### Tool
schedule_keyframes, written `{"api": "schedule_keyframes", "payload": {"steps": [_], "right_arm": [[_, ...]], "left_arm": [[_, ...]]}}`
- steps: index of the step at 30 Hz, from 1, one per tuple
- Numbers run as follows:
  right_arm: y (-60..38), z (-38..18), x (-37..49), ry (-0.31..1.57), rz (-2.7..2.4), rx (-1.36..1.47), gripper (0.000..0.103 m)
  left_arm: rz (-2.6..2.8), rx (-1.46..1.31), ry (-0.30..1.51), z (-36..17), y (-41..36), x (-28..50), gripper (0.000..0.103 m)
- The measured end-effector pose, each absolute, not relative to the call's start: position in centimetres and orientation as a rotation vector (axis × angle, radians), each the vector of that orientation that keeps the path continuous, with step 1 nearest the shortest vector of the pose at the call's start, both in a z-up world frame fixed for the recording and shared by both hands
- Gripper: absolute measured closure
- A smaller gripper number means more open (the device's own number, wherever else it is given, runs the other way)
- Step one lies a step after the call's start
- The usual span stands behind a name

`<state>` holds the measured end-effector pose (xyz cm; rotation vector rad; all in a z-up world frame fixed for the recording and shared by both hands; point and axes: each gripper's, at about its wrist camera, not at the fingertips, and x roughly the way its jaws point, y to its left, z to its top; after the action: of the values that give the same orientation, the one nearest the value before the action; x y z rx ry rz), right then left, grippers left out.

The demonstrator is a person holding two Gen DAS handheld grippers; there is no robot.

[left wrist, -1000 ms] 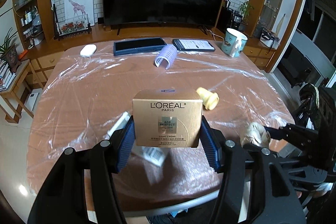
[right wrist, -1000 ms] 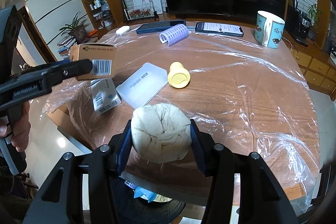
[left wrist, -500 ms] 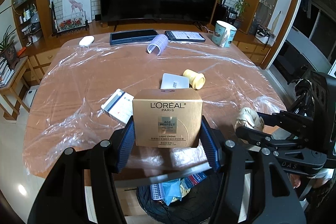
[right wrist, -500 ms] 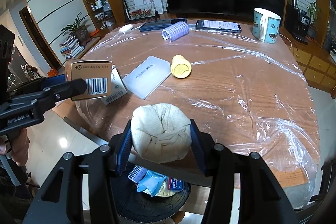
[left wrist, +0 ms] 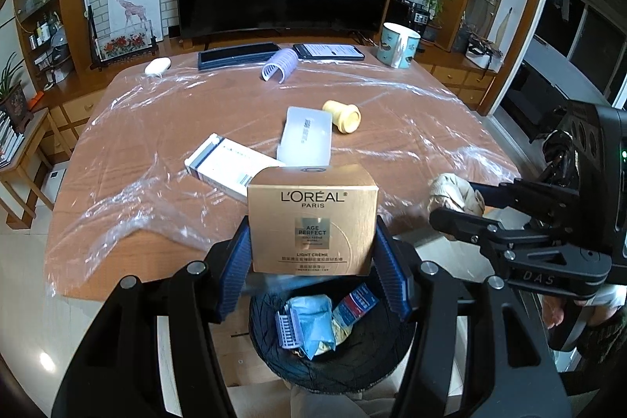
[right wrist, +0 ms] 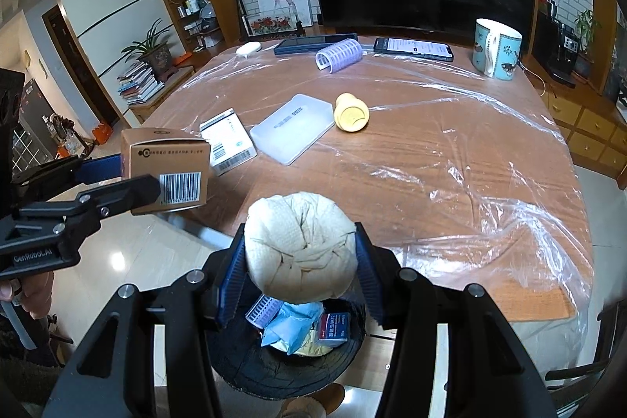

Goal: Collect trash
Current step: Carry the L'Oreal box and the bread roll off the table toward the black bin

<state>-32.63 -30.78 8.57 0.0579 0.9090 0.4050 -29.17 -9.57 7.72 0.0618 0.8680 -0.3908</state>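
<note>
My left gripper (left wrist: 313, 257) is shut on a gold L'Oréal carton (left wrist: 312, 222), held just past the table's near edge above a black trash bin (left wrist: 333, 343). From the right wrist view that carton (right wrist: 164, 167) hangs at the left. A crumpled beige paper wad (right wrist: 299, 245) is clamped in my right gripper (right wrist: 301, 273), also over the bin (right wrist: 286, 367); the left wrist view shows the wad (left wrist: 454, 192) at the right. The bin holds blue wrappers and a small purple comb-like piece.
On the plastic-covered table (left wrist: 156, 128) lie a white medicine box (left wrist: 231, 167), a clear flat case (left wrist: 307, 136), a yellow cap (left wrist: 345, 116), a purple hair roller (left wrist: 280, 65), two phones, a white mouse and a mug (left wrist: 399, 44). A TV stands behind.
Both grippers have drawn back from over the table to beyond its near edge, so the bin now shows beneath them. Carton and wad stay gripped.
</note>
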Motion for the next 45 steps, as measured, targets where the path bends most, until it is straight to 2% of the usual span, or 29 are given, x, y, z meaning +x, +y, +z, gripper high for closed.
{"api": "schedule_keyframes", "payload": {"steps": [24, 45], "right_arm": [[-30.5, 7.7, -37.6, 0.941, 0.427, 0.042, 0.053], [-30.6, 4.4, -38.4, 1.028, 0.432, 0.053, 0.053]], "left_arm": [[-0.423, 0.117, 0.917, 5.6, -9.7, -34.6, 0.044], [-0.412, 0.181, 0.995, 1.8, -11.0, -34.8, 0.044]]}}
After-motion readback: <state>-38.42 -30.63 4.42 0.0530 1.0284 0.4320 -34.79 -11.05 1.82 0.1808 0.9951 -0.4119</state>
